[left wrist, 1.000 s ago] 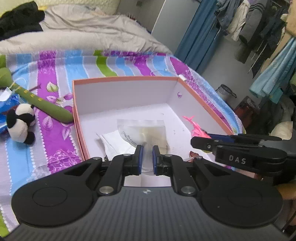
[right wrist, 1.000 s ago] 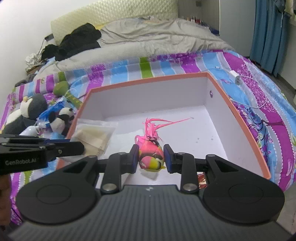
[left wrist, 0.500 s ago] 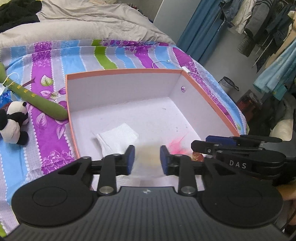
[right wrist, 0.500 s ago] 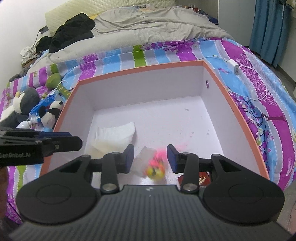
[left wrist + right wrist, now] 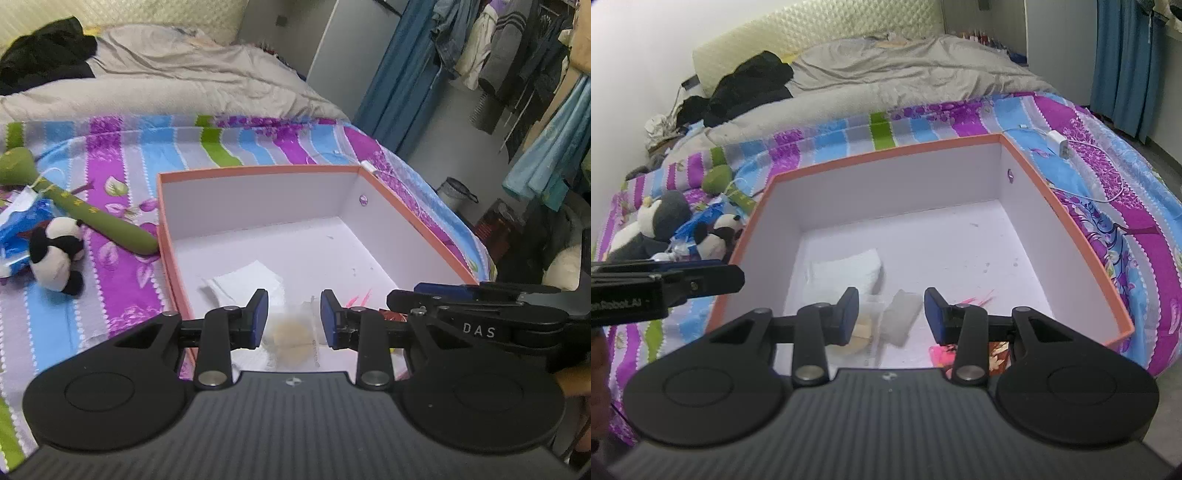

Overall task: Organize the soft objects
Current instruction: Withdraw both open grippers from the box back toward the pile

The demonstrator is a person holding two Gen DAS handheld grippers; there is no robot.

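Note:
An orange-rimmed white box (image 5: 258,170) (image 5: 886,155) sits on the striped bedspread. Inside lie a white folded cloth (image 5: 247,282) (image 5: 846,271), a clear bag with a beige pad (image 5: 291,334) (image 5: 862,330) and a pink feathered toy (image 5: 945,356), mostly hidden behind my right gripper. My left gripper (image 5: 293,317) is open above the beige bag. My right gripper (image 5: 890,314) is open above the box's near end, over a small clear packet (image 5: 899,314). A small panda plush (image 5: 55,254) (image 5: 716,236) lies left of the box.
A long green plush (image 5: 85,214) and a blue packet (image 5: 22,225) lie left of the box by the panda. A grey-white penguin plush (image 5: 650,229) sits further left. A grey duvet and black clothes lie at the bed's head. A white charger (image 5: 1058,142) lies right of the box.
Both grippers opened. The left let go of the beige bag and the right let go of the pink toy; both now lie in the box. Both grippers drew back.

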